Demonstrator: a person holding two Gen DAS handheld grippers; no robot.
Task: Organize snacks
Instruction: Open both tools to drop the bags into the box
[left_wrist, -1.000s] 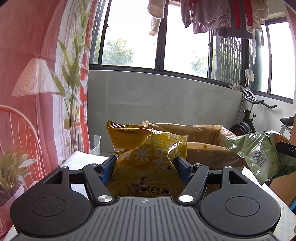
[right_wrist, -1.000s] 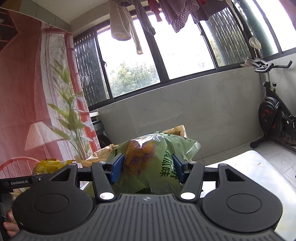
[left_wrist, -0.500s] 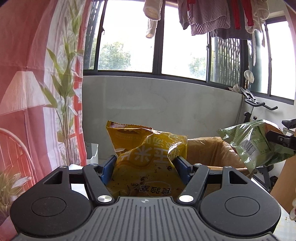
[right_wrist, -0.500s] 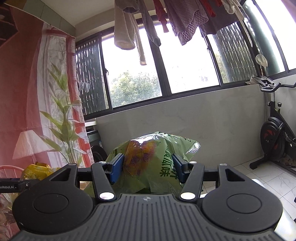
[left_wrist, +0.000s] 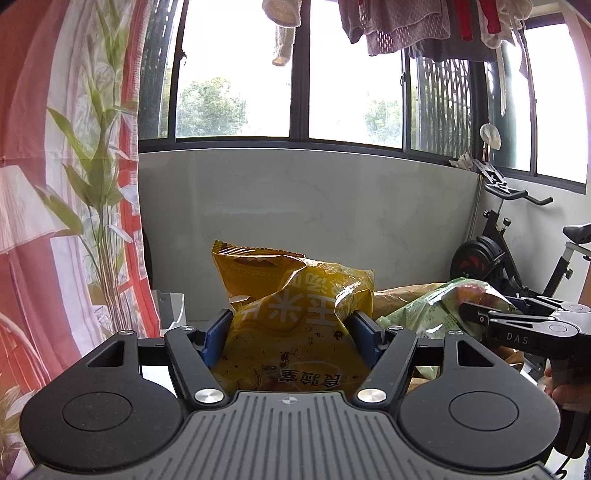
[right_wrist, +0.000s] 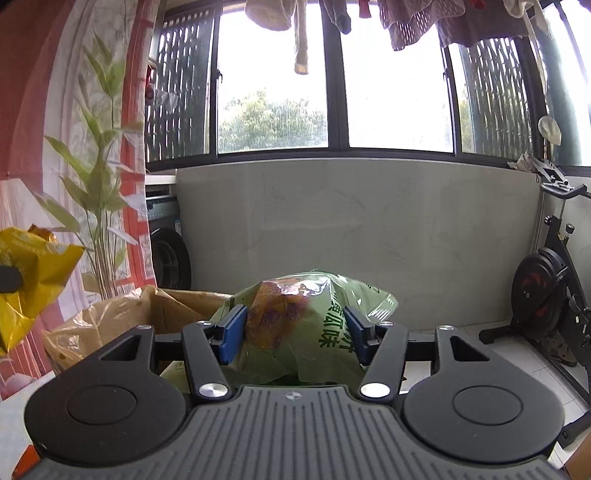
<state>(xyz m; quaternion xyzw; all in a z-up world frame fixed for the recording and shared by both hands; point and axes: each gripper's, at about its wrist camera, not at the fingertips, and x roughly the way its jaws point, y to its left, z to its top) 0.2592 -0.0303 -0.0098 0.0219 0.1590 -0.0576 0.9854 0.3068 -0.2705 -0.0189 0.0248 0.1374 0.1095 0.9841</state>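
Note:
My left gripper is shut on a yellow snack bag, held up in the air. My right gripper is shut on a green snack bag. In the left wrist view the green bag and the right gripper show at the right, close beside the yellow bag. In the right wrist view the yellow bag shows at the far left. A cardboard box lined with a brownish plastic bag stands just below and behind both bags.
A grey wall under windows lies ahead. An exercise bike stands at the right, a washing machine and a printed red curtain at the left. A small white bin sits by the curtain. Laundry hangs overhead.
Both grippers have moved with their bags. The green bag now sits lower and closer beside the yellow bag, over the box. Both views have turned towards the wall.

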